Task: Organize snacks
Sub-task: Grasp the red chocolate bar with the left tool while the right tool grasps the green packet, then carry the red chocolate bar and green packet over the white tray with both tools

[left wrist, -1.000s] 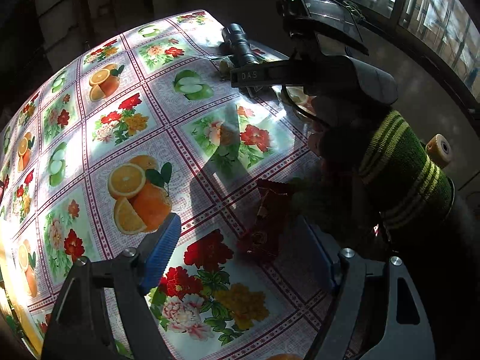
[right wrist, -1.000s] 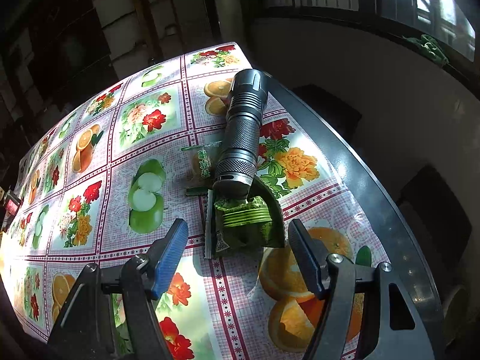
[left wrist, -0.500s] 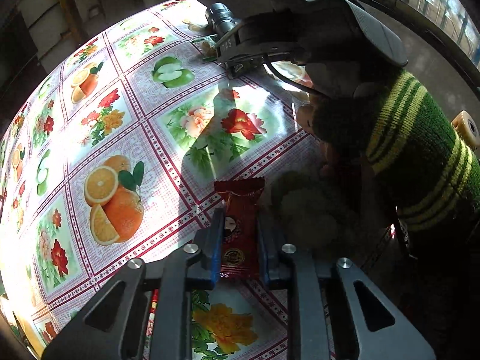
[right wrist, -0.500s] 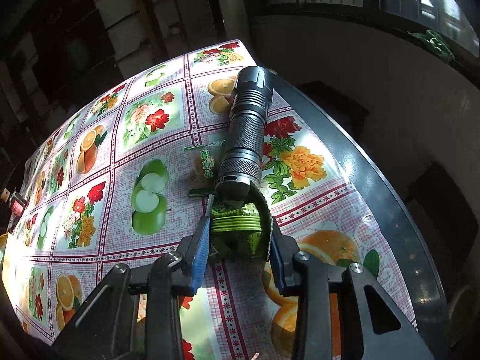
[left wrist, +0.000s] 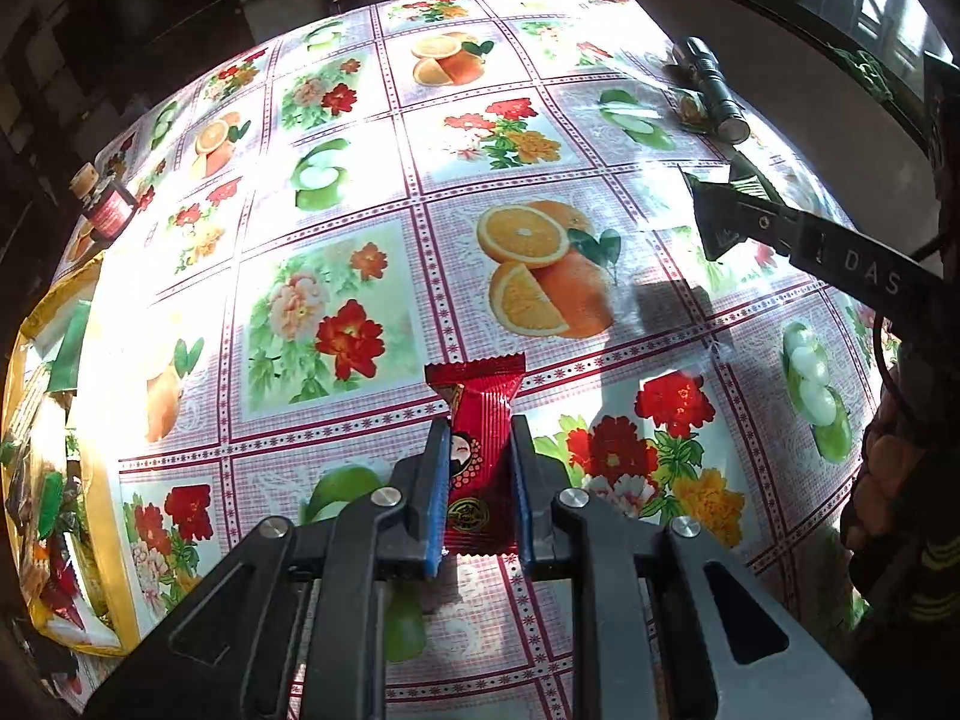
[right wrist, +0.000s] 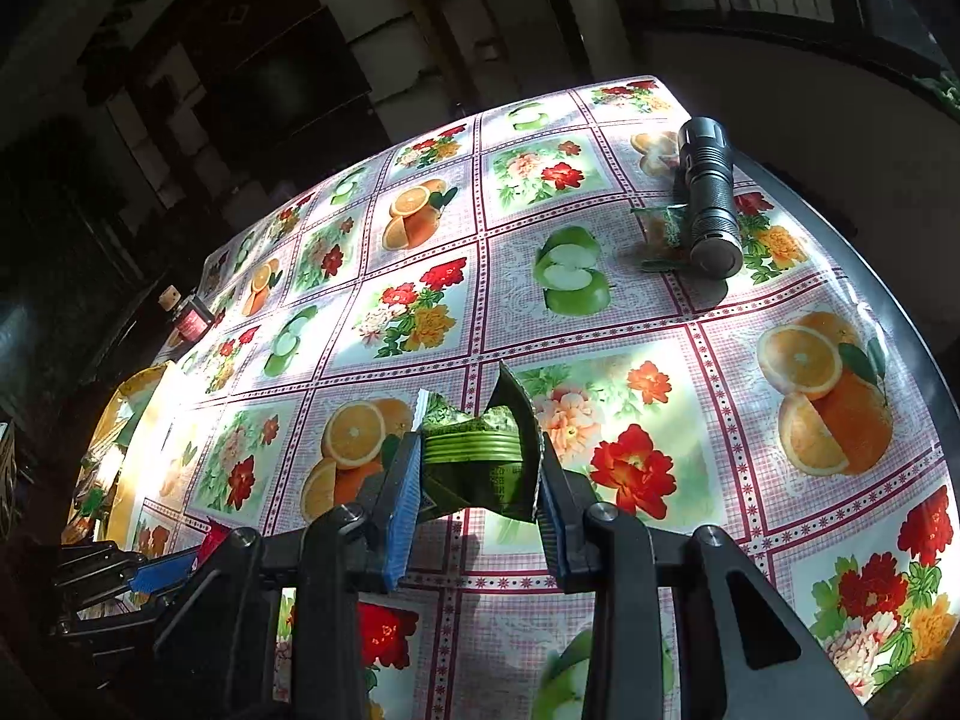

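Observation:
My left gripper (left wrist: 478, 441) is shut on a red snack packet (left wrist: 480, 432), held above the flowered tablecloth (left wrist: 336, 228). The right gripper (right wrist: 477, 459) is shut on a crumpled green snack packet (right wrist: 474, 450), lifted off the cloth. In the left wrist view the right gripper (left wrist: 723, 210) reaches in from the right edge with the green packet at its tip. The left gripper (right wrist: 162, 570) shows at the lower left of the right wrist view. A yellow tray (left wrist: 72, 324) with several snacks lies at the table's left edge. One small green packet (right wrist: 660, 228) rests against the flashlight.
A black flashlight (right wrist: 708, 204) lies near the far right edge of the table. A small jar (left wrist: 105, 204) with a pink label stands at the far left. A person's green striped sleeve (left wrist: 924, 552) is at the right. The table's rim (right wrist: 900, 324) curves along the right.
Both grippers closed on their packets, the left on the red one, the right on the green one. Both then lifted them and moved away from the flashlight toward the table's left side.

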Demonstrator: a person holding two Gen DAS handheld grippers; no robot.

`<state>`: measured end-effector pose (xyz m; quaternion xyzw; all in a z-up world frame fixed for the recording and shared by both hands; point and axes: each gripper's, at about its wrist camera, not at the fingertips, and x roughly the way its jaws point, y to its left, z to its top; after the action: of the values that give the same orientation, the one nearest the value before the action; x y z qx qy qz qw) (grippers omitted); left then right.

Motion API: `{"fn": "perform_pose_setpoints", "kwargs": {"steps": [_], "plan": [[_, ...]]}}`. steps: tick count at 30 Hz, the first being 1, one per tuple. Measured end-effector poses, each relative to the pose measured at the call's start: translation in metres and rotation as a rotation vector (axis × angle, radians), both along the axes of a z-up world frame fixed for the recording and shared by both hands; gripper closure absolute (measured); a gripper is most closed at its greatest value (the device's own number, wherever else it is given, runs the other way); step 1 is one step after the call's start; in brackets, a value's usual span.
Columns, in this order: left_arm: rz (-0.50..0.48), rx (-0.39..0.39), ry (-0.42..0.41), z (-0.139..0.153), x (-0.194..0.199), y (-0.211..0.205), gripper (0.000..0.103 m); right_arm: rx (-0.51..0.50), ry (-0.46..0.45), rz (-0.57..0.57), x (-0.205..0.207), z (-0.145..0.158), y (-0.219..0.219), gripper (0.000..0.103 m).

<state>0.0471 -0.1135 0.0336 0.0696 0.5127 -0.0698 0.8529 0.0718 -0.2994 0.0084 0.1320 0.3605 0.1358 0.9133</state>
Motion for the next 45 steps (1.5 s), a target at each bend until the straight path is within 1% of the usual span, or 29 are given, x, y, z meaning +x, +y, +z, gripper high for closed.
{"fn": "perform_pose_setpoints", "kwargs": {"steps": [6, 10, 16, 22, 28, 45], "plan": [[0.143, 0.028, -0.048, 0.013, -0.016, 0.046, 0.083, 0.01, 0.005, 0.124, -0.028, 0.001, 0.043, 0.068], [0.21, 0.043, -0.067, 0.02, -0.027, 0.069, 0.083, 0.014, 0.008, 0.188, -0.045, 0.0, 0.066, 0.068], [0.294, 0.065, -0.105, 0.029, -0.041, 0.095, 0.083, 0.008, 0.002, 0.249, -0.06, 0.004, 0.091, 0.068], [0.331, 0.067, -0.13, 0.036, -0.051, 0.111, 0.083, 0.001, 0.004, 0.302, -0.068, 0.007, 0.113, 0.068], [0.358, 0.063, -0.124, 0.034, -0.057, 0.123, 0.083, -0.004, 0.01, 0.336, -0.074, 0.007, 0.127, 0.068], [0.418, 0.056, -0.141, 0.036, -0.068, 0.15, 0.083, -0.023, 0.015, 0.39, -0.083, 0.008, 0.155, 0.068]]}}
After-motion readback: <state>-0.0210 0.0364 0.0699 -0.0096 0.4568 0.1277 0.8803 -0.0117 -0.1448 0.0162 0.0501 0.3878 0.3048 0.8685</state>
